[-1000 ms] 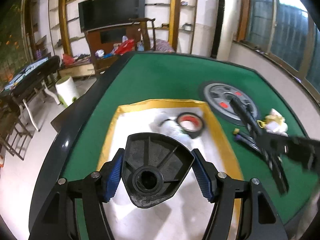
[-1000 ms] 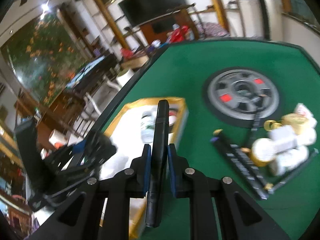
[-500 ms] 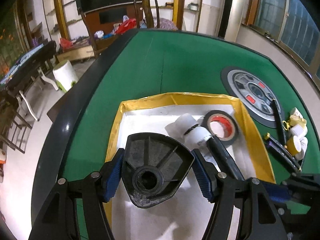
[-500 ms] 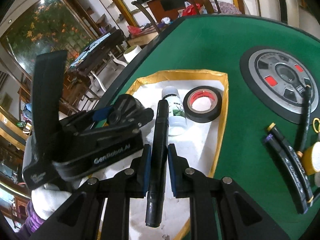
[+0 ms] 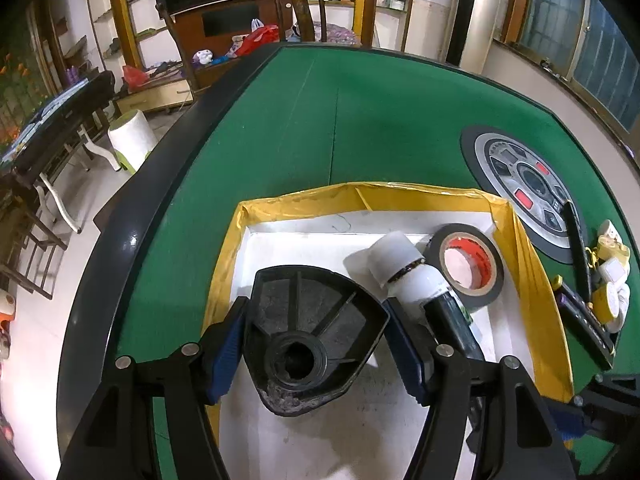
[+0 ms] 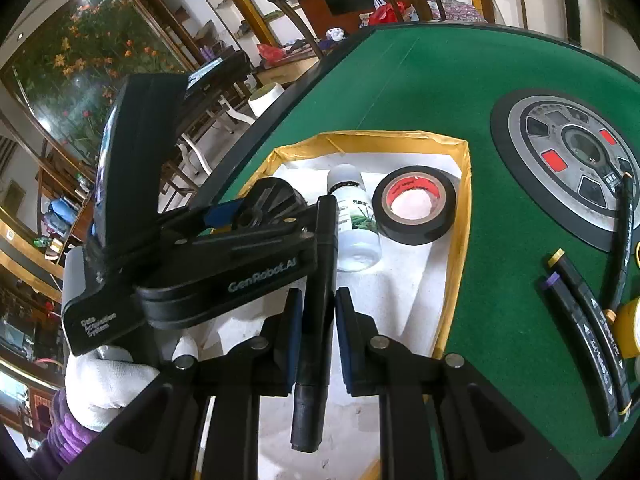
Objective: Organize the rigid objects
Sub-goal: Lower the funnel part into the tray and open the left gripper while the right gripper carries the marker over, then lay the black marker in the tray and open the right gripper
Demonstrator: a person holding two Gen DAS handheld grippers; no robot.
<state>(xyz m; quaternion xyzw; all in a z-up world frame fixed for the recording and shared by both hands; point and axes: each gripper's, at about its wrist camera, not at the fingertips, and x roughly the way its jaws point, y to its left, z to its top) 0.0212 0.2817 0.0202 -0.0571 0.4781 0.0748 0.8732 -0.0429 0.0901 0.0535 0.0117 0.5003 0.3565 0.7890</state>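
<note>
Now right gripper (image 6: 315, 334) pinching black marker (image 6: 318, 312), long axis along fingers, tip toward white bottle (image 6: 356, 220) over yellow-rimmed tray (image 6: 460, 216). Left gripper (image 5: 314, 346) clamped on fan-shaped black plastic part (image 5: 312, 336), hub toward camera, above tray.

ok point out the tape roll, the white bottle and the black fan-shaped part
tape roll (image 6: 414, 205): right wrist view, red inner core
white bottle (image 6: 354, 220): right wrist view, label
fan-shaped part (image 5: 312, 320): left wrist view, ribbed face

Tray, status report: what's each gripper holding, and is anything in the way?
Left gripper clamps black fan-shaped part. Right gripper shut on black pen. Both over yellow-rimmed tray. White bottle, tape roll occupy its far end.
</note>
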